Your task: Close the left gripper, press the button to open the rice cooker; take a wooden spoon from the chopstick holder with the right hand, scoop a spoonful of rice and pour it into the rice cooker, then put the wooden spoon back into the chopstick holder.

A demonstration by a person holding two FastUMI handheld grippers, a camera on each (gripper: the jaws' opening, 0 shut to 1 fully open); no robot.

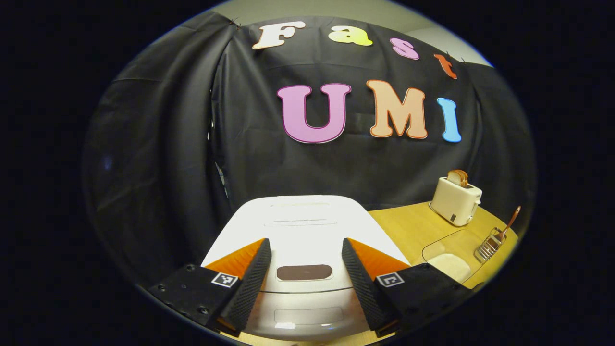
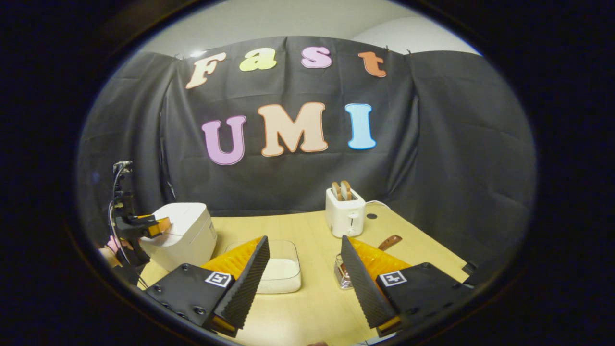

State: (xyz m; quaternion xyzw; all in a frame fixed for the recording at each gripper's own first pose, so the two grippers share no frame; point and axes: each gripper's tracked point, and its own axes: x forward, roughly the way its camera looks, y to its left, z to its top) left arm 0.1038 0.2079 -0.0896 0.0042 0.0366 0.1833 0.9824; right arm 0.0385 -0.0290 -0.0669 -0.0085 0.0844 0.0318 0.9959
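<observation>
The white rice cooker (image 1: 307, 226) sits with its lid down right under my left gripper (image 1: 305, 283), whose fingers stand open on either side of the dark oval button (image 1: 304, 272). In the right gripper view the rice cooker (image 2: 185, 235) stands at the left with the left gripper (image 2: 156, 227) hovering over its front. My right gripper (image 2: 302, 288) is open and empty above the table. A clear box of rice (image 2: 281, 274) lies just beyond it. The metal chopstick holder (image 2: 342, 274) with the wooden spoon (image 2: 389, 241) is partly hidden behind the right finger. Rice box (image 1: 451, 257) and holder (image 1: 489, 246) also lie right of the cooker.
A white toaster (image 2: 344, 214) with bread slices stands at the back of the wooden table (image 2: 312, 307), its cord trailing right. The same toaster (image 1: 455, 199) is seen beyond the rice box. Black cloth walls the booth behind and to both sides.
</observation>
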